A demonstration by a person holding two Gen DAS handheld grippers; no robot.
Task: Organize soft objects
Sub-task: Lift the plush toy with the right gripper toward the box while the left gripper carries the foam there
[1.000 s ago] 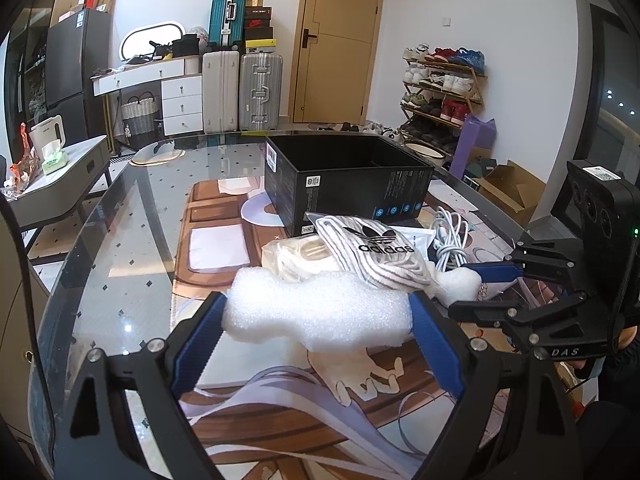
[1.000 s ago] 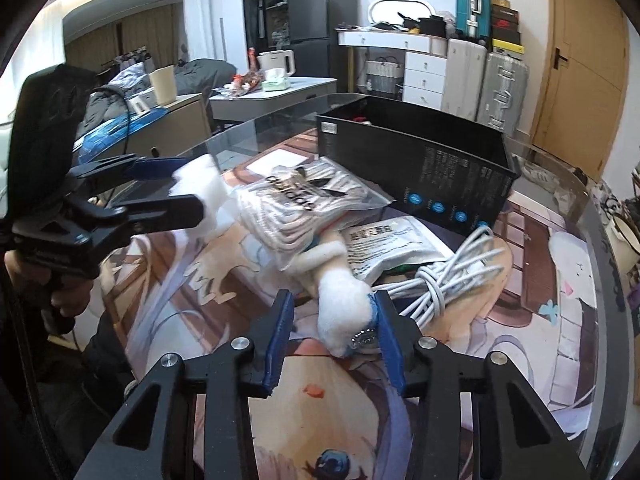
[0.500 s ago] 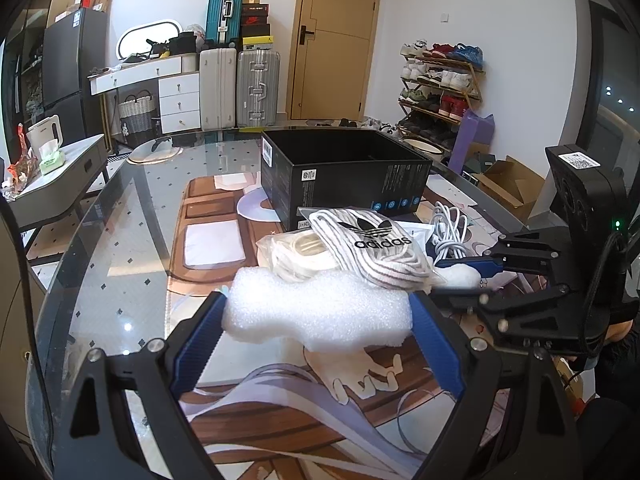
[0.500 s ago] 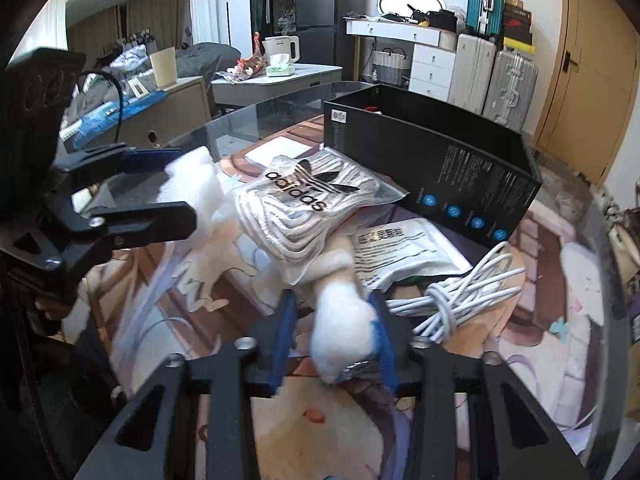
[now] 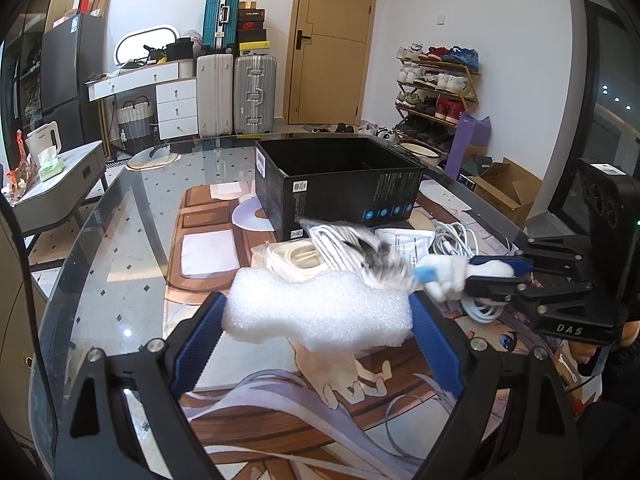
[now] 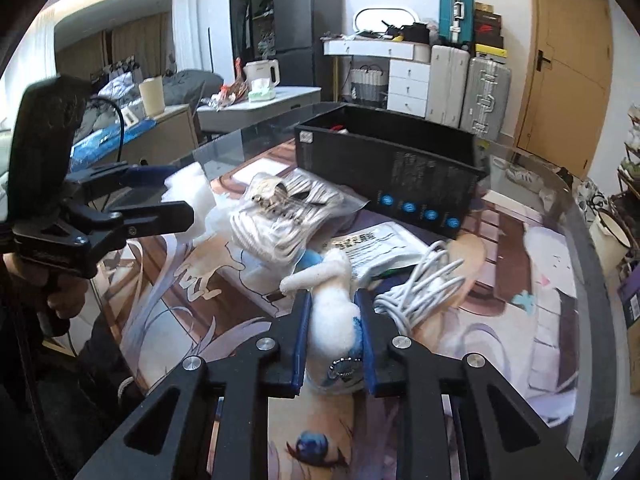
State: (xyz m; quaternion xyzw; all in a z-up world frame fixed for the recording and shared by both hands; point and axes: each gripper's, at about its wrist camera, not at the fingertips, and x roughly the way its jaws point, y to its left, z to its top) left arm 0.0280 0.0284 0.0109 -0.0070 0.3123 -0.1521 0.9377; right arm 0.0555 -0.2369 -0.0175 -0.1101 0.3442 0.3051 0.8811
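White walls (image 5: 472, 8) close the room, with a tan wooden door (image 5: 330, 40) at the back. Left of the door stand a silver suitcase (image 5: 255, 94) and a white suitcase (image 5: 215, 94), with a teal suitcase (image 5: 221, 20) upright behind them. A white drawer unit (image 5: 177, 108) adjoins them, and a black refrigerator (image 5: 68, 80) stands further left. A wooden shoe rack (image 5: 438, 92) lines the right wall. Daylight glints off the glass surface (image 5: 120, 264).

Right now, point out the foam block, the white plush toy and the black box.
foam block (image 5: 320, 308): left wrist view, middle of its front face.
white plush toy (image 6: 334, 316): right wrist view, body between the pads.
black box (image 5: 340, 196): left wrist view, near side wall.
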